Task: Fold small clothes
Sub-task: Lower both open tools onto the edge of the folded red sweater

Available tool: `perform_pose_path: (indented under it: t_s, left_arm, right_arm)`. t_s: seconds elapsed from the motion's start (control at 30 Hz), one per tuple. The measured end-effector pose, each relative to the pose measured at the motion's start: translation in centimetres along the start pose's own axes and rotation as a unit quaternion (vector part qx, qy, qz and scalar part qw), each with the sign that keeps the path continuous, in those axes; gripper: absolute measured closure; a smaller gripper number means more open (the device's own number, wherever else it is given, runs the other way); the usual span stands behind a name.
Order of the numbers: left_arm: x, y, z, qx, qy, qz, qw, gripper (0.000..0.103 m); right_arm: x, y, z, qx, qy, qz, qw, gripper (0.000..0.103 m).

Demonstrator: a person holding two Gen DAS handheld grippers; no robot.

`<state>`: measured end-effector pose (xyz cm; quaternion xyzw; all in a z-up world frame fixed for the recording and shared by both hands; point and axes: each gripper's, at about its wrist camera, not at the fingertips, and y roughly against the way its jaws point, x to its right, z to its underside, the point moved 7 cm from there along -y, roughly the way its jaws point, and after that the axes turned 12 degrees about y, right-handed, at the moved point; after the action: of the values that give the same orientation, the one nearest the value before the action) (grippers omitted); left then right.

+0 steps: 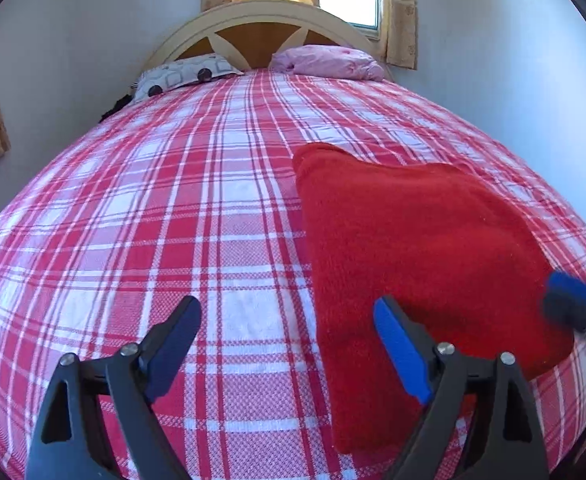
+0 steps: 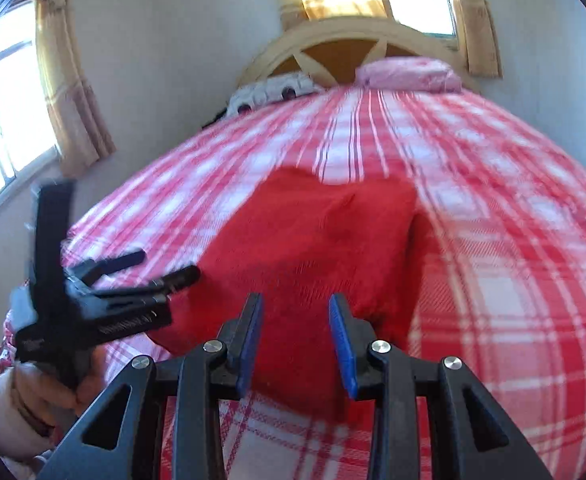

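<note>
A folded red cloth [image 1: 413, 256] lies flat on the red and white checked bedspread [image 1: 173, 220], right of centre in the left wrist view. My left gripper [image 1: 289, 320] is open and empty, hovering over the cloth's near left edge. My right gripper [image 2: 295, 312] is open and empty above the near edge of the red cloth [image 2: 305, 240]. The left gripper [image 2: 165, 268] also shows at the left of the right wrist view, and the right gripper's blue fingertip [image 1: 573, 300] shows at the right edge of the left wrist view.
A patterned pillow [image 1: 185, 76] and a pink pillow [image 1: 329, 62] lie at the wooden headboard [image 1: 261, 20]. Curtained windows are behind the bed and on the left wall [image 2: 9, 100]. White walls flank the bed. The bedspread [image 2: 513, 220] stretches to the right.
</note>
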<state>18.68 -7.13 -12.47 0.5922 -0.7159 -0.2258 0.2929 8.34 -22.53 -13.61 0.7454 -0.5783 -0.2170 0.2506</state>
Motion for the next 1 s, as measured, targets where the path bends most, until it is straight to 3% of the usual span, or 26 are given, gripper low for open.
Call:
perform_pose_path:
  t_s: [0.33, 0.5, 0.53, 0.6, 0.63, 0.8, 1.0]
  left_arm:
    - [-0.7, 0.4, 0.7, -0.017, -0.008, -0.016, 0.9997, 0.008]
    - [-1.0, 0.8, 1.0, -0.017, -0.018, -0.019, 0.9995, 0.006]
    - [-1.1, 1.0, 0.9, -0.013, -0.022, -0.020, 0.9995, 0.004]
    - [-1.3, 1.4, 0.5, -0.005, -0.023, -0.014, 0.9996, 0.003]
    - [-1.3, 1.6, 0.3, -0.003, -0.020, -0.010, 0.9997, 0.002]
    - [-1.3, 1.1, -1.7, -0.015, 0.001, 0.010, 0.9998, 0.000]
    - [-0.7, -1.3, -3.1, -0.048, 0.042, 0.033, 0.9974, 0.000]
  right_arm:
    - [1.3, -0.4, 2.4, -0.011, -0.005, 0.020, 1.000, 0.072]
    - [1.2, 2.3, 1.5, 0.022, -0.032, 0.007, 0.999, 0.069]
    - [1.4, 2.6, 1.3, 0.029, -0.035, 0.010, 0.999, 0.067]
    - [2.4, 3.6, 0.4, 0.051, -0.051, 0.017, 0.997, 0.039]
    - [3.0, 3.8, 0.1, 0.059, -0.061, 0.017, 0.996, 0.032]
    - [6.2, 2.8, -1.5, 0.053, -0.091, 0.047, 0.993, 0.030]
    - [6.3, 0.5, -3.1, 0.035, -0.083, 0.077, 0.993, 0.030]
